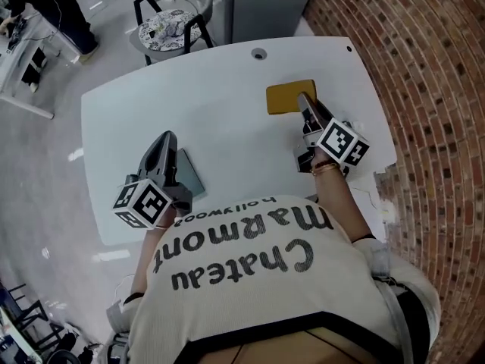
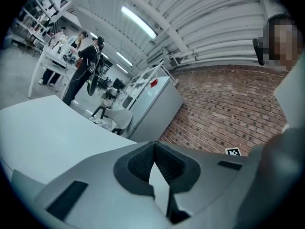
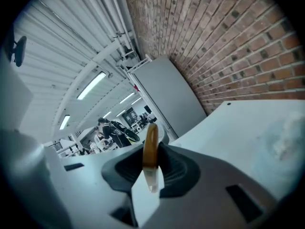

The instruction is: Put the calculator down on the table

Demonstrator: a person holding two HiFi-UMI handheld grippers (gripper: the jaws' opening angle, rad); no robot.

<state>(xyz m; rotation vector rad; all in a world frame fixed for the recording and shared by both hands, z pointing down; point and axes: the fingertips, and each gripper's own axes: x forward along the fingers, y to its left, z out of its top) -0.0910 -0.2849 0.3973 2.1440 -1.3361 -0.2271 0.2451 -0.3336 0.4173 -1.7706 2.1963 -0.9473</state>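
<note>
The calculator (image 1: 284, 97) is a flat mustard-yellow slab, held just over the far right part of the white table (image 1: 220, 112). My right gripper (image 1: 305, 102) is shut on its near edge. In the right gripper view the calculator (image 3: 151, 144) stands edge-on between the pads, with the right gripper (image 3: 151, 168) closed on it; its keys are hidden. My left gripper (image 1: 165, 144) hovers low at the table's near left, close to the person's body. In the left gripper view the left gripper (image 2: 153, 147) is shut, tips touching, nothing between them.
A flat grey-teal slab (image 1: 191, 174) lies on the table just right of the left gripper. A brick wall (image 1: 424, 67) runs along the table's right side. Beyond the far edge stand a grey cabinet (image 1: 265, 6) and a chair (image 1: 170, 25). People stand at benches far off.
</note>
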